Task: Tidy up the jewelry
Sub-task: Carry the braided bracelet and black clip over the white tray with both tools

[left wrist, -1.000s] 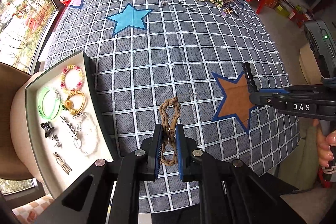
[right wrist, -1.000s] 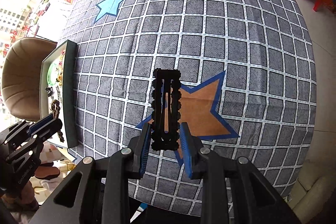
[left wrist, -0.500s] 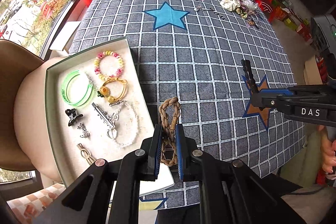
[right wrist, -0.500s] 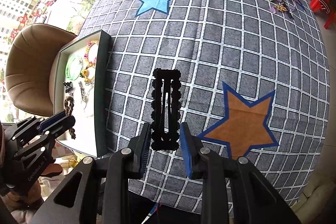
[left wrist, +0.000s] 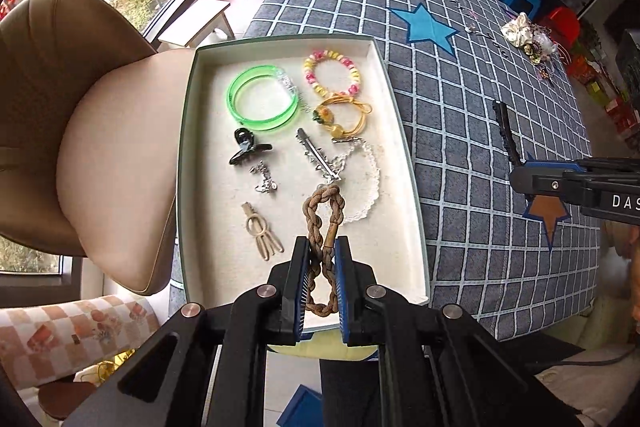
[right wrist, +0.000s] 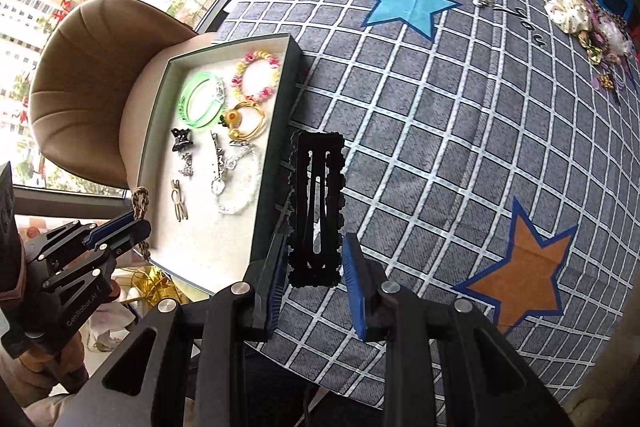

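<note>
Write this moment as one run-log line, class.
left tool: shut on braided bracelet, over tray | right tool: shut on black hair clip, above tablecloth

My right hand-held gripper clamps a black hair clip just beside the jewelry tray; my left hand-held gripper pinches a braided bracelet.

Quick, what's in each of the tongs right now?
Left tongs: shut on the brown braided bracelet, over the jewelry box.
Right tongs: shut on the black hair clip, above the checked tablecloth.
</note>
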